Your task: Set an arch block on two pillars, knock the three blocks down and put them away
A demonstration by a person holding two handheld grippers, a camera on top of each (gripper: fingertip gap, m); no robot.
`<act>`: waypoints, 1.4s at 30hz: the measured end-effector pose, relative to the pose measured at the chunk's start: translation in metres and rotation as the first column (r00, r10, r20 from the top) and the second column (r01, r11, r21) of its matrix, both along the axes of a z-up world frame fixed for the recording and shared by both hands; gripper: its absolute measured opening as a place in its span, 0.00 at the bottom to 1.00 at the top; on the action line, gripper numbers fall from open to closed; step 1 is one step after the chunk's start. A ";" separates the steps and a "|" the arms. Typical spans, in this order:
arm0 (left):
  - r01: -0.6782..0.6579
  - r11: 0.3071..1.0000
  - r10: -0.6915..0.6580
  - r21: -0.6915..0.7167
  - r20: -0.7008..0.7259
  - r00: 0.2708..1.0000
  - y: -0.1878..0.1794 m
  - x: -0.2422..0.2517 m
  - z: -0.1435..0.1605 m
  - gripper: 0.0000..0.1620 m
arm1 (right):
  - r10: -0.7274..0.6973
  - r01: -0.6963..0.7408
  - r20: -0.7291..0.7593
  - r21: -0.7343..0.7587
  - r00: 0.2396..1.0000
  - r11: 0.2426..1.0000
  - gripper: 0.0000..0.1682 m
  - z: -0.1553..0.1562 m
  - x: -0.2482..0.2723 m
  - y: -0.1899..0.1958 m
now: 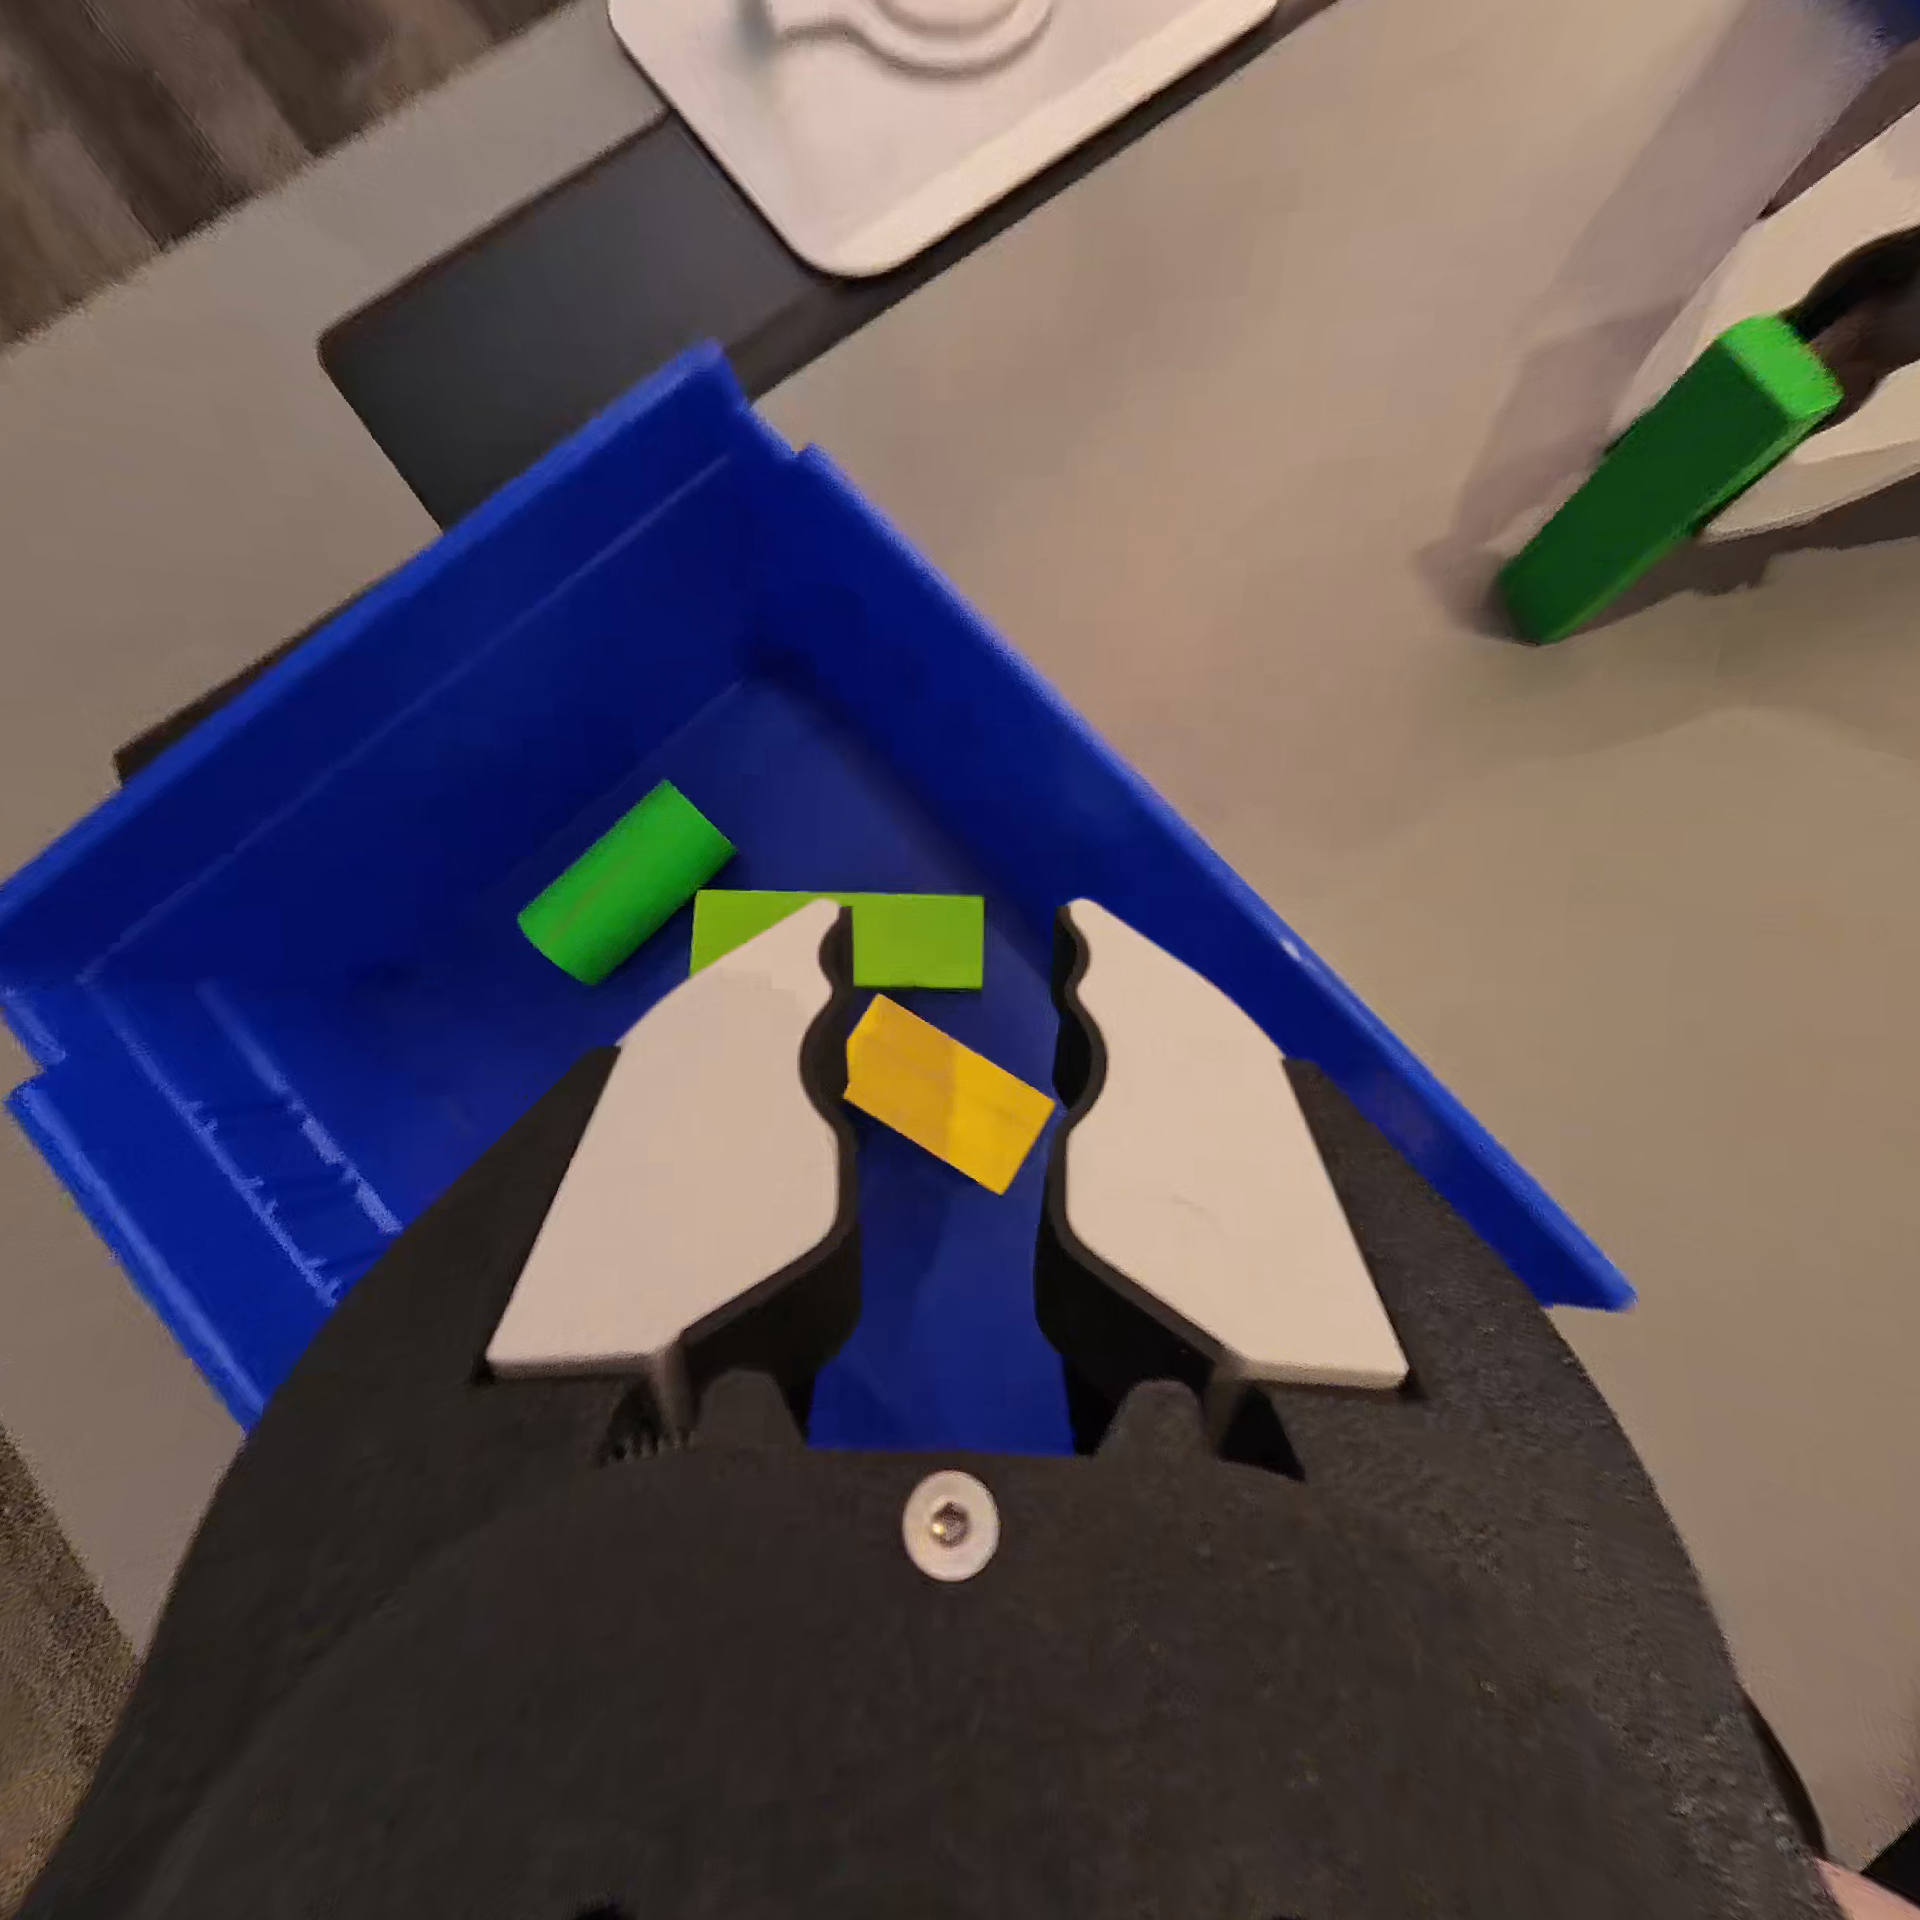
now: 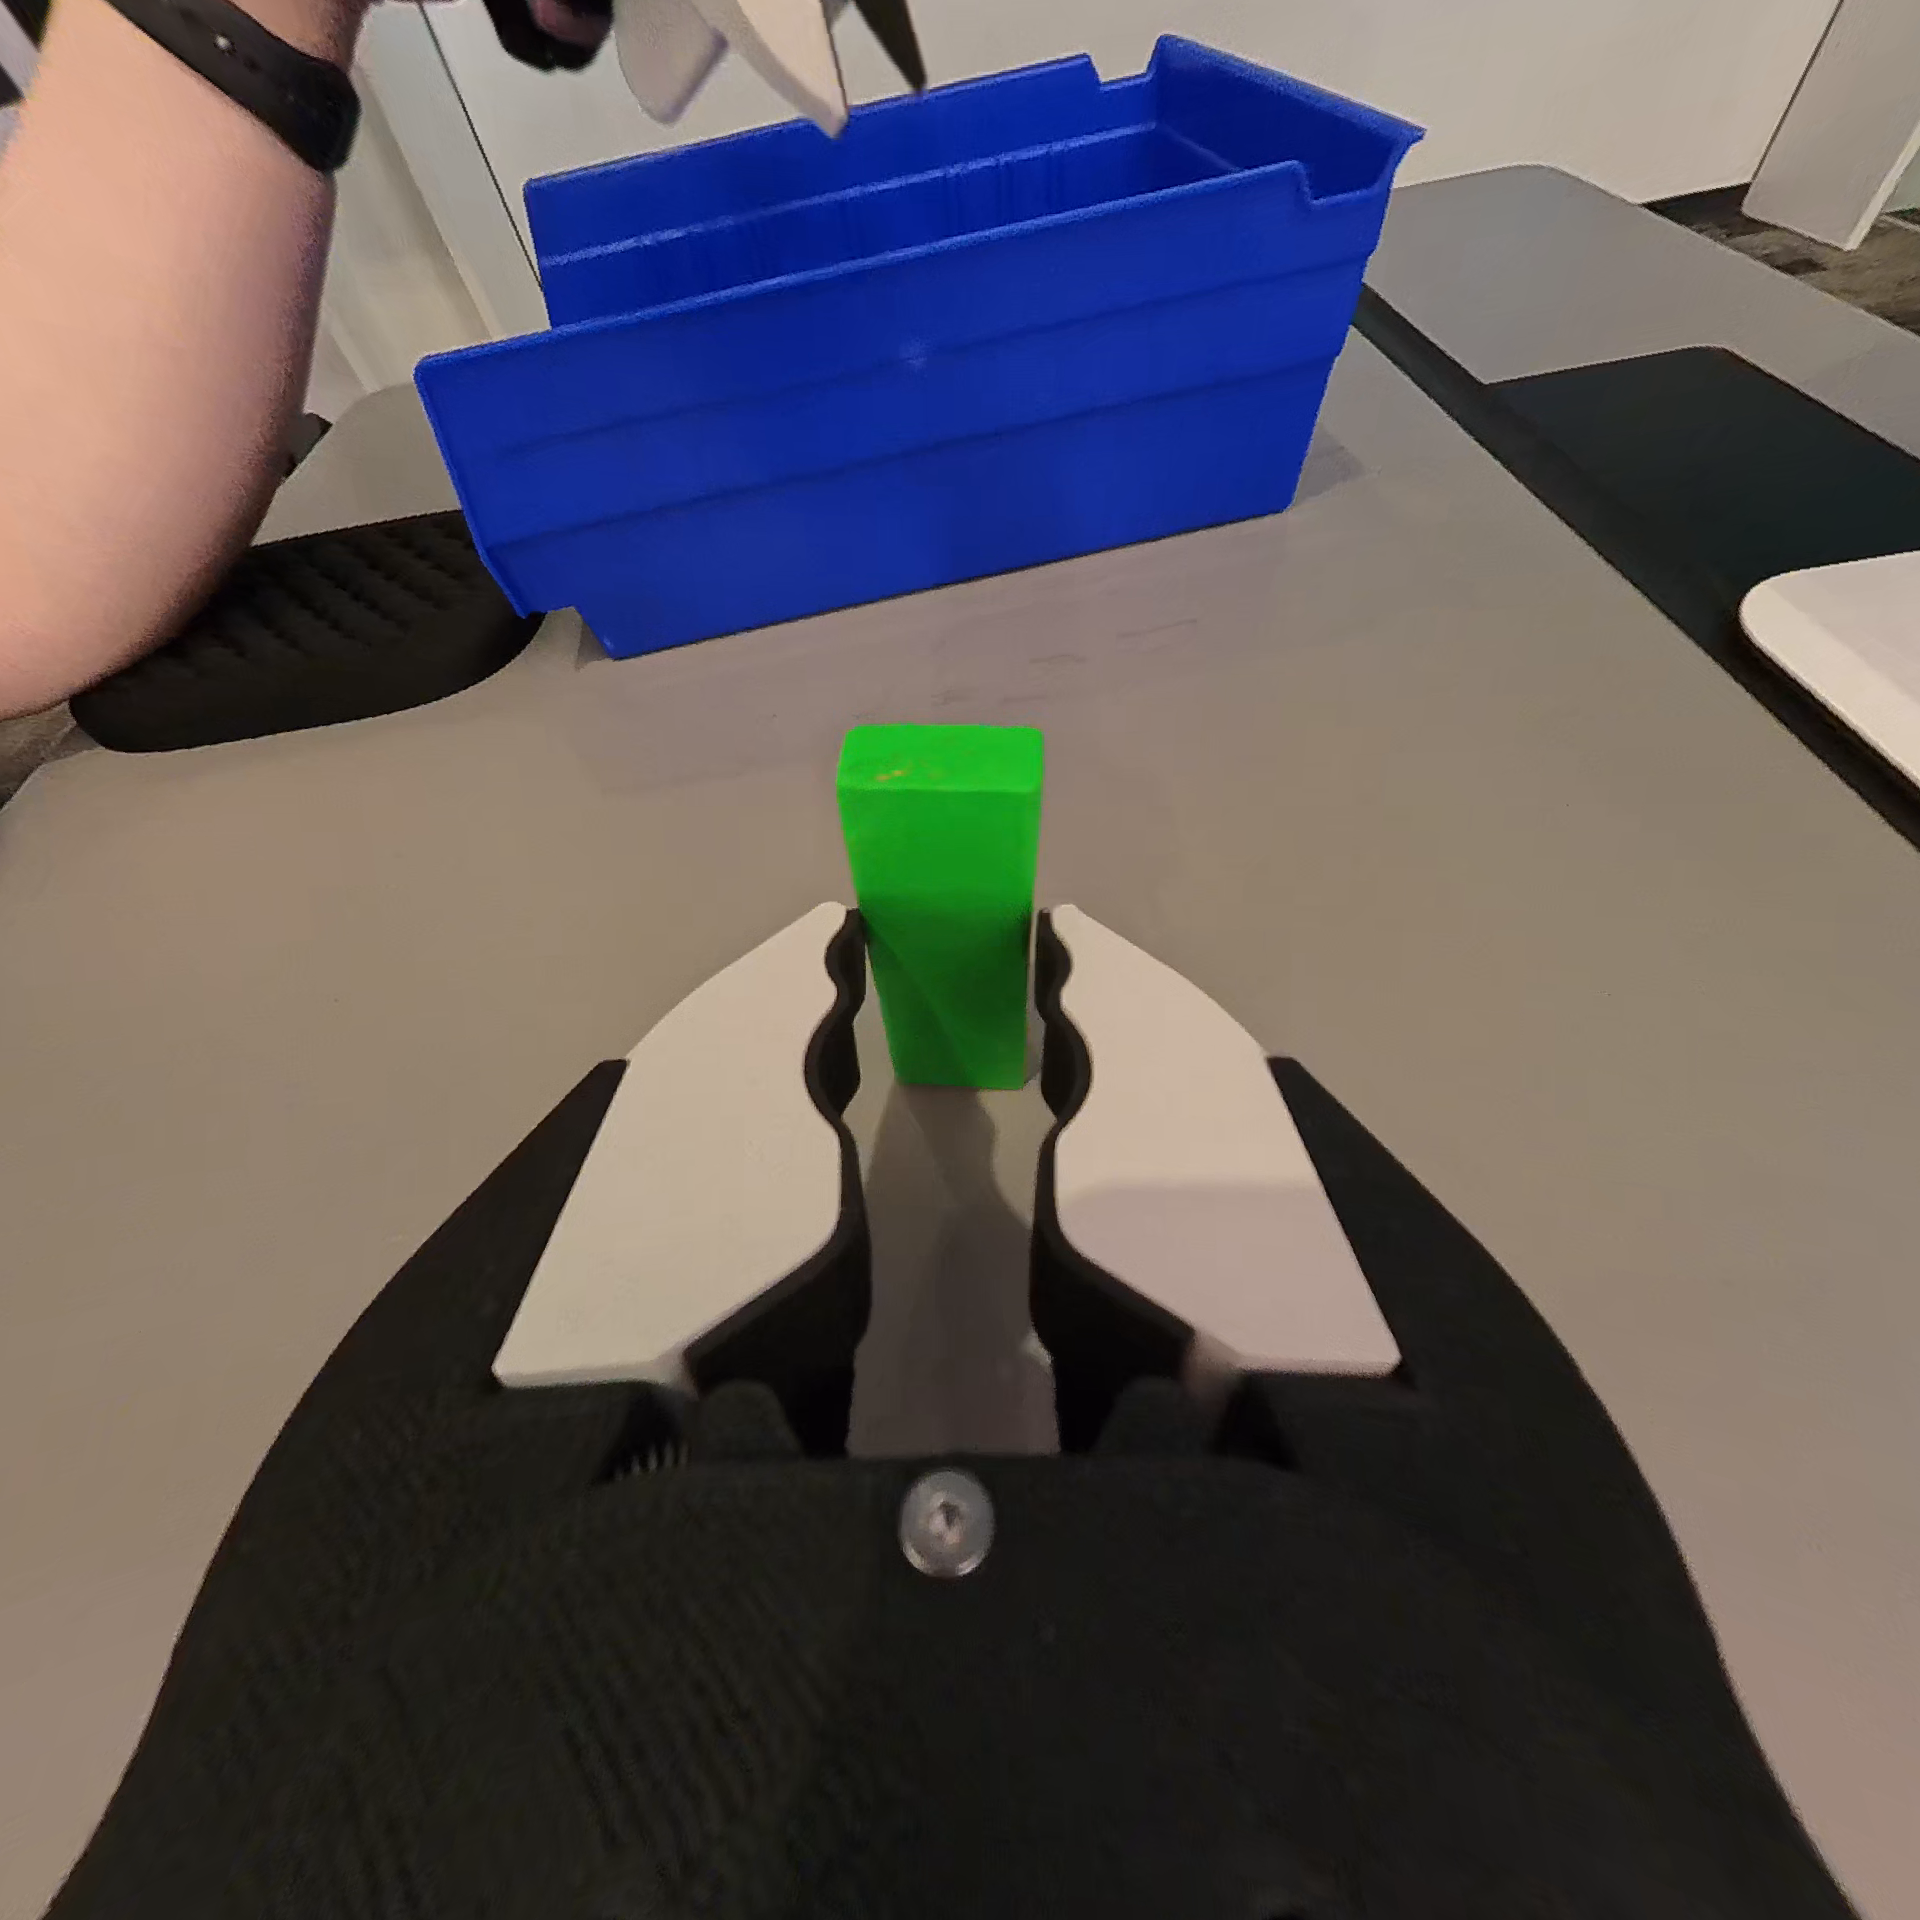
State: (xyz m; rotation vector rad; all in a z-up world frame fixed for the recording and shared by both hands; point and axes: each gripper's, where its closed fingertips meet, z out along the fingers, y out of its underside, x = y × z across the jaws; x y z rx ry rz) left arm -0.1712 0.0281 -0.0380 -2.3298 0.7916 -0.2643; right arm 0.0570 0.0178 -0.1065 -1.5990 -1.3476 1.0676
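My left gripper (image 1: pixel 951 914) hangs open and empty over the blue bin (image 1: pixel 997 665). On the bin floor lie a yellow block (image 1: pixel 940 1091), seen between my fingers, a light green block (image 1: pixel 920 940) and a green cylinder (image 1: pixel 623 883). My right gripper (image 2: pixel 945 914) is shut on a green rectangular block (image 2: pixel 940 883), which points forward toward the bin (image 2: pixel 914 436). In the left wrist view this green block (image 1: pixel 1662 488) is tilted, with its lower end at the grey table (image 1: pixel 1247 520). The left gripper (image 2: pixel 748 94) shows above the bin's far left end.
A white stand base (image 1: pixel 935 125) sits on a dark mat (image 1: pixel 540 343) beyond the bin. A black textured pad (image 2: pixel 301 623) lies left of the bin, under a person's forearm (image 2: pixel 135 364). A white flat object (image 2: pixel 1839 644) is at the table's right edge. Tip to tip, the grippers are about 25 centimeters apart. The white flat object (image 2: pixel 1839 644) is about 25 centimeters from my right fingertips and 30 centimeters from my left. The left camera catches it too, in the left wrist view (image 1: pixel 877 214).
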 end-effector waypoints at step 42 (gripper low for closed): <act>-0.555 0.748 0.471 -0.365 -0.298 0.830 0.029 -0.034 -0.118 0.29 | -0.067 0.037 0.127 0.224 0.990 0.974 0.37 0.012 0.005 -0.021</act>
